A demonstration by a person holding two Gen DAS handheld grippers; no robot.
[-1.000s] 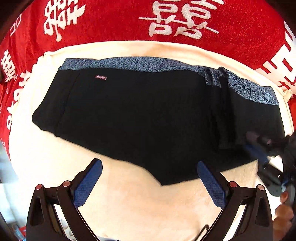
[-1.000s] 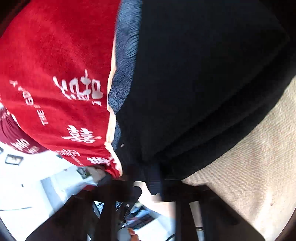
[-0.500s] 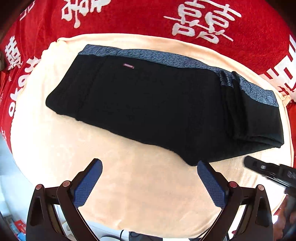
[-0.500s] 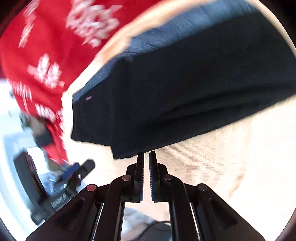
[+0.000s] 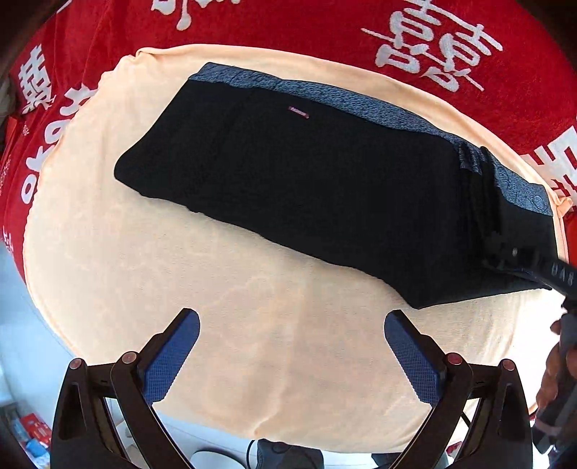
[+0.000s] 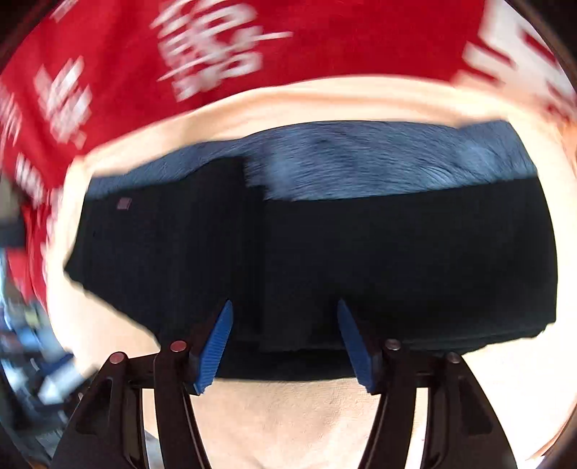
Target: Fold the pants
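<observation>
Black pants (image 5: pixel 324 187) with a blue-grey patterned waistband (image 5: pixel 360 104) lie folded flat on a cream towel (image 5: pixel 252 324). My left gripper (image 5: pixel 292 346) is open and empty, hovering over bare towel in front of the pants. My right gripper (image 6: pixel 285 342) is open, its blue pads over the near edge of the pants (image 6: pixel 360 259), holding nothing. It also shows at the right edge of the left wrist view (image 5: pixel 519 263), over the pants' folded right end. The right wrist view is motion-blurred.
A red cloth with white characters (image 5: pixel 324 32) covers the surface under and behind the towel. The towel's front edge (image 5: pixel 252 433) drops off close to my left gripper. A person's hand (image 5: pixel 555 371) shows at the far right.
My right gripper has let go of the pants' edge, drawn back, swung round to face them, and opened. My left gripper has pulled back, so the pants look farther away.
</observation>
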